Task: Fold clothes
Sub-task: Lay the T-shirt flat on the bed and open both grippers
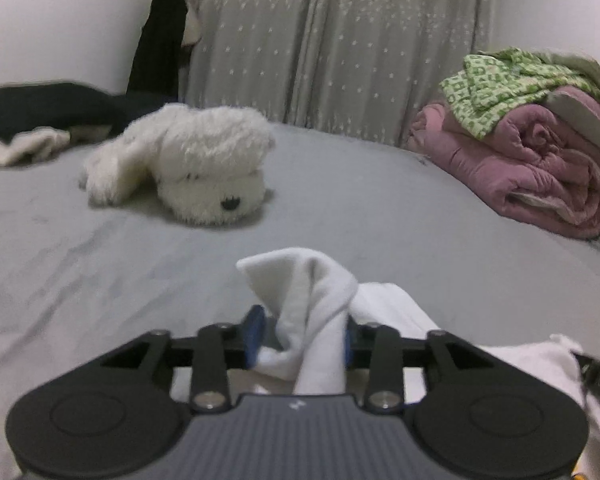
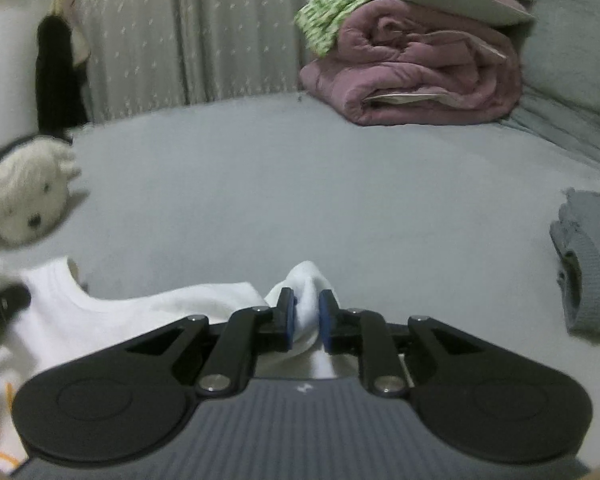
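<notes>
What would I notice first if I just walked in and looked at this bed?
Probably the fluffy white toy dog lying on the grey bed, over on the left. Next, the rolled pink blanket at the far right, with a green patterned cloth on top. Up close, the left claw and the right claw each have a bunch of a white shirt between their blue pads.

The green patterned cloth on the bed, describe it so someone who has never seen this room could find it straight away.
Look along the grey bed to its far right side, in front of the starry curtain. A rolled pink quilt lies there, and the green patterned cloth is draped over its top. It is the only green thing in the room, crumpled, with a light blocky print.
</notes>
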`<state>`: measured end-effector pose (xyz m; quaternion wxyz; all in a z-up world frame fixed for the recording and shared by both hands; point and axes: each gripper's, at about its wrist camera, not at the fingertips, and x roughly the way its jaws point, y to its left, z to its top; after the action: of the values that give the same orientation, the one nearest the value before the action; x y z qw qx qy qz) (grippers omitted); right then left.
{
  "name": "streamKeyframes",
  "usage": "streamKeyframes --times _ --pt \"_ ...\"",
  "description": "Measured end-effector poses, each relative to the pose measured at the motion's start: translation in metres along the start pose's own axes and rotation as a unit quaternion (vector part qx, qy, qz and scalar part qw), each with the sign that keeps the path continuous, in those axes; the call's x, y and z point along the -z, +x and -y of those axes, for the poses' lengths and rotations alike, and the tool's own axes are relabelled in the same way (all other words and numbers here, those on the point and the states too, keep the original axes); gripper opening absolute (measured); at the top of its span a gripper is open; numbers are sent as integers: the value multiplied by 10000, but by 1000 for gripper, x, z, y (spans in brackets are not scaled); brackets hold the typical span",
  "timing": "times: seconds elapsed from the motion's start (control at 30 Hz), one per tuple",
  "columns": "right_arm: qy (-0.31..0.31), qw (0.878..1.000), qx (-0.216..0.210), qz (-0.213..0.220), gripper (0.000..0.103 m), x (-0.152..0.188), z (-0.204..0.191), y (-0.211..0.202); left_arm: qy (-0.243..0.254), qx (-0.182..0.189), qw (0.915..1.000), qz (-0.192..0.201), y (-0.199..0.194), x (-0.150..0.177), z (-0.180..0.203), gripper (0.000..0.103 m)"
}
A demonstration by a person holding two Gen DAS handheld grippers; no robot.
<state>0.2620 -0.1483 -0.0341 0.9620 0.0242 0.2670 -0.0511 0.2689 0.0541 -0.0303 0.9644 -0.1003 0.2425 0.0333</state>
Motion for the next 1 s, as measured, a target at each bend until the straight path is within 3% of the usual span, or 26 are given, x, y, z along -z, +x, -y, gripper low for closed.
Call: streamKeyframes --times 0.1,0.17,0.23,0.37,1.0 --pt "-289 9995 60 -67 28 0 -6 -9 -95 108 9997 -188 -3 0 -1 55" --pt "-269 9996 48 -114 50 0 -3 -18 -31 148 9996 -222 -14 -1 3 63" --pt "-10 9998 -83 -174 51 1 9 -31 59 199 9995 -247 -26 -3 7 71" --pt "321 9987 -268 -294 52 3 25 -60 122 280 9991 -286 -54 -2 12 71" --pt "365 9970 -392 -564 52 32 42 -154 426 102 9967 -677 -161 31 7 71"
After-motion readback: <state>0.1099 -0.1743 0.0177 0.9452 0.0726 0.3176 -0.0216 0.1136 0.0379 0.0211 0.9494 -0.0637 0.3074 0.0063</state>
